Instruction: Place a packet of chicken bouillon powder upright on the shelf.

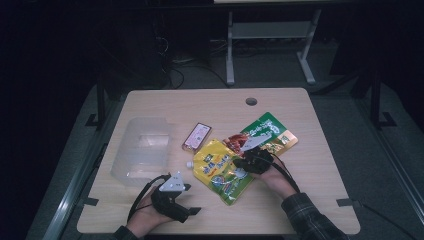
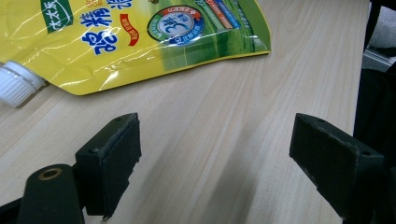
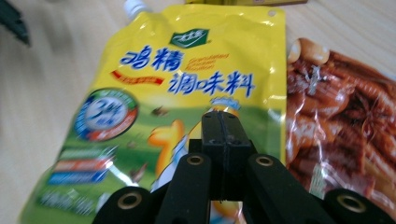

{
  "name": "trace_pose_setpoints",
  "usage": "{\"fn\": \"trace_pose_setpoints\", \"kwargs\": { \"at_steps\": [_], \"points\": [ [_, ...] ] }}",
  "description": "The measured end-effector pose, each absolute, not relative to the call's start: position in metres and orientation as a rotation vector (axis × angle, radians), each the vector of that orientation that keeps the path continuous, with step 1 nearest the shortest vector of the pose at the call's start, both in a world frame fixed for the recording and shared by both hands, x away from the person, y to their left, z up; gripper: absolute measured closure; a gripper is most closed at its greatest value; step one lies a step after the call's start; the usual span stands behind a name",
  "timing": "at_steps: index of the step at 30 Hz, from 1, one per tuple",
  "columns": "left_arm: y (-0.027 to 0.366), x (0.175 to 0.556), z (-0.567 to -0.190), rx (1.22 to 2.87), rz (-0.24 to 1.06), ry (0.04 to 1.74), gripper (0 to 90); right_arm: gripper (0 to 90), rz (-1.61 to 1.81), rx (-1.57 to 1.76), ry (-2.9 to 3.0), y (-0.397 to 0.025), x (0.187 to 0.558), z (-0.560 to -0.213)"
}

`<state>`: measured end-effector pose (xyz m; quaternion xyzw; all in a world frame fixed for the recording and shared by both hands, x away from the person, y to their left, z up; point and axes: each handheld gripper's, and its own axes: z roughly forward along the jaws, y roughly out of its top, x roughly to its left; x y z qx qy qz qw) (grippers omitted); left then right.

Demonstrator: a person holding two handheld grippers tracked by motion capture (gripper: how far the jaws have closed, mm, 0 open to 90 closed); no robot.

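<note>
Right gripper [image 3: 220, 116], jaws pressed together, hovers over the yellow pouch [image 1: 221, 170]; a pinch of it seems unlikely. Left gripper [image 2: 215, 154] gapes wide, holding nothing, on the counter [image 1: 310, 165]. Clear tub [image 1: 142, 150] looks empty.

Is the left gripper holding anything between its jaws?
No, in the left gripper view the left gripper has its jaws wide apart over bare table, with the yellow pouch lying farther ahead.
</note>
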<state>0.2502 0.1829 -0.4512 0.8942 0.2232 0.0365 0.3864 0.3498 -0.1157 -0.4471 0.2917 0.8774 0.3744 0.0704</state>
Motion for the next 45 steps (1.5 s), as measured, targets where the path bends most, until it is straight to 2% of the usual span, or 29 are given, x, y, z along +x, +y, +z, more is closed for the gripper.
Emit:
{"fn": "trace_pose_setpoints", "kwargs": {
  "at_steps": [5,16,45],
  "points": [
    [0.184,0.250,-0.451,2.278,0.095,0.571,16.0,90.0,1.087,0.883,2.653,-0.110,0.360,-0.450],
    [0.184,0.250,-0.451,2.278,0.095,0.570,16.0,90.0,1.091,0.825,2.715,-0.109,0.355,-0.453],
    [0.184,0.249,-0.450,2.283,0.112,0.560,16.0,90.0,1.021,0.570,2.875,-0.097,0.299,-0.448]
  ]
}}
